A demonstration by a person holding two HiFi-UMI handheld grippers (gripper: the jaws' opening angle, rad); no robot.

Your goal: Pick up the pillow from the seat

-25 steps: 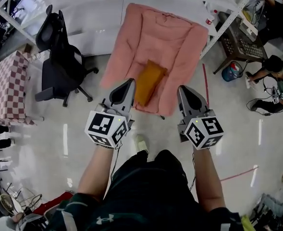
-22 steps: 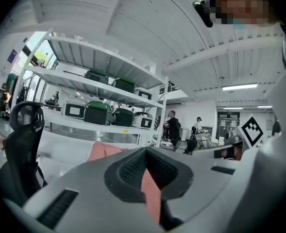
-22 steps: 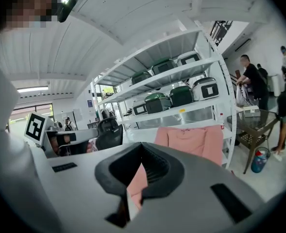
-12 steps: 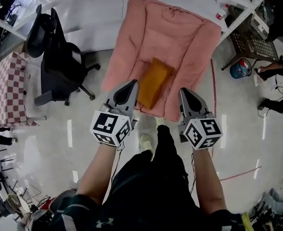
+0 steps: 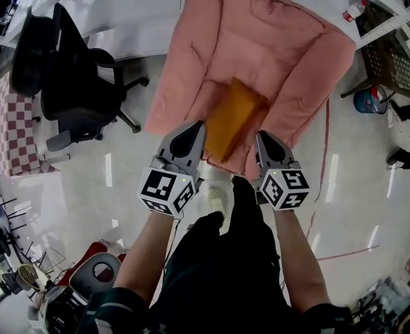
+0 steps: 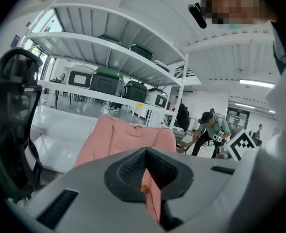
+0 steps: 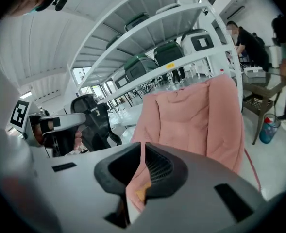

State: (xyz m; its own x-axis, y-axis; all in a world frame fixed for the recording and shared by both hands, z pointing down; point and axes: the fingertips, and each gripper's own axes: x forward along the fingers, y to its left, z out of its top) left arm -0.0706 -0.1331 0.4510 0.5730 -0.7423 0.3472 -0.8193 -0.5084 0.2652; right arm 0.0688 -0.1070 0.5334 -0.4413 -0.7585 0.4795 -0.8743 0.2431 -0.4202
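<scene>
Both claws are sitting shut and holding nothing. The left gripper [image 6: 145, 152] is showing its two grey jaws meeting along one seam, with the dark ribbed pads pressed together, and the right gripper [image 7: 143, 147] is showing the same. Just ahead of the two tips and between them, the pillow [image 5: 234, 120] is lying on the seat [image 5: 260, 40], with neither claw touching it. The head view is giving its whole shape, a plump orange-tan oblong lying slantwise, while each gripper view is catching only a small orange sliver through the slit below the pads. The seat is a soft, quilted pink lounger with raised padded sides. Further out to the left, a black mesh office chair [image 5: 72, 82] is standing on glossy floor. Only the gripper views are showing the white metal shelving [image 6: 109, 57] beyond the seat, carrying green-lidded bins [image 6: 104, 79]
</scene>
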